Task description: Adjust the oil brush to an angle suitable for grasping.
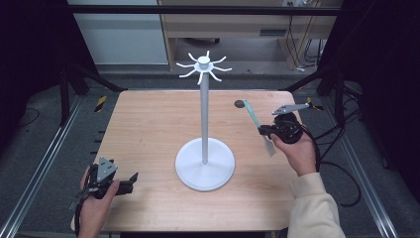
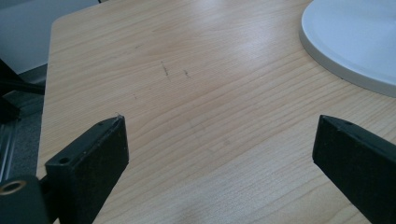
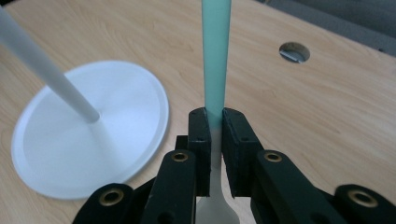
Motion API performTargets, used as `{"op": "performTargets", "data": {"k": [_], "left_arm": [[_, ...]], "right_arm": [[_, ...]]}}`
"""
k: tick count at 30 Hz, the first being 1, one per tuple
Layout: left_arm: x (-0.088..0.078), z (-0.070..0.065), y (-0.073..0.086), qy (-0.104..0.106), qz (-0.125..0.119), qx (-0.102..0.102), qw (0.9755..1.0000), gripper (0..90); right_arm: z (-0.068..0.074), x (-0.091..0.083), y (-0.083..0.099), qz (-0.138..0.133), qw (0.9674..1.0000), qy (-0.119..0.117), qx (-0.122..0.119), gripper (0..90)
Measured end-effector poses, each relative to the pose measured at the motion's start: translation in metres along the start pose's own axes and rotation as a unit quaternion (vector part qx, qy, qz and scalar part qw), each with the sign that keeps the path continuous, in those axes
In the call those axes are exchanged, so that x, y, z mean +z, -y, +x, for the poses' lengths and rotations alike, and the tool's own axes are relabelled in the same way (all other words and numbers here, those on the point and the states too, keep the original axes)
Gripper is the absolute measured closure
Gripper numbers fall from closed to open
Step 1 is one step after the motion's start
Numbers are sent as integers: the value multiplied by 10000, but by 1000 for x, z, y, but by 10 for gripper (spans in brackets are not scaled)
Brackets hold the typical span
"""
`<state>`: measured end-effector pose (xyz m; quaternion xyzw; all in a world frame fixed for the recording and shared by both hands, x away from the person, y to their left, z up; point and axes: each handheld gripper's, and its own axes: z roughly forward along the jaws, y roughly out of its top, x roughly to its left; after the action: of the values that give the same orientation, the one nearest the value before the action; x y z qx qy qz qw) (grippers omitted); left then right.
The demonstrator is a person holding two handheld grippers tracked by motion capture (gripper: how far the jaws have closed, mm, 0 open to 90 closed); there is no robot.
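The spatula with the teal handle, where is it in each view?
High view: spatula right of centre, slanting, clamped in the right gripper.
Right gripper view: upright at centre, pinched between the fingers.
Left gripper view: not there.
Shared landmark: the white stand's round base.

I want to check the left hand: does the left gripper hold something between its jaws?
No, the left gripper has its jaws wide apart, with bare wooden table between them.
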<state>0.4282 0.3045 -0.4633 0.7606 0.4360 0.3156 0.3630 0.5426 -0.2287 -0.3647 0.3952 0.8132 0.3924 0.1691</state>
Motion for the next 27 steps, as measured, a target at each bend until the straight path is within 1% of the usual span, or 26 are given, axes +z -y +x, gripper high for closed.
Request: {"op": "performTargets", "data": {"k": [1, 2, 3, 4, 7, 11, 13, 16, 22, 27], "left_arm": [[-1, 1, 0, -18, -21, -12, 10000, 29], [-1, 1, 0, -28, -25, -17, 10000, 28], [-2, 2, 0, -53, -47, -26, 10000, 28], [-2, 2, 0, -38, -41, -52, 10000, 28], [-2, 3, 0, -49, -56, -60, 10000, 28], [-2, 2, -1, -14, -77, -44, 10000, 28], [-2, 2, -1, -8, -64, -39, 10000, 28], [-2, 2, -1, -8, -78, -37, 10000, 28], [-2, 2, -1, -8, -84, -42, 10000, 29], [-2, 2, -2, 13, -95, -34, 9999, 29]], "right_arm": [[0, -1, -1, -53, 9999, 0, 91, 824], [-1, -1, -3, -175, 9998, 14, 134, 825], [-1, -1, -3, -175, 9998, 14, 134, 825], [-1, -1, -4, -223, 9996, 7, 177, 825], [-1, -3, -9, -346, 9992, 51, 207, 824], [1, -9, -15, -631, 9975, 72, 318, 825], [4, -13, -16, -767, 9965, 83, 318, 824], [8, -16, -16, -837, 9959, 85, 319, 824], [14, -28, -16, -1150, 9927, -9, 356, 824], [20, -38, -15, -1359, 9902, 9, 321, 824]]}}
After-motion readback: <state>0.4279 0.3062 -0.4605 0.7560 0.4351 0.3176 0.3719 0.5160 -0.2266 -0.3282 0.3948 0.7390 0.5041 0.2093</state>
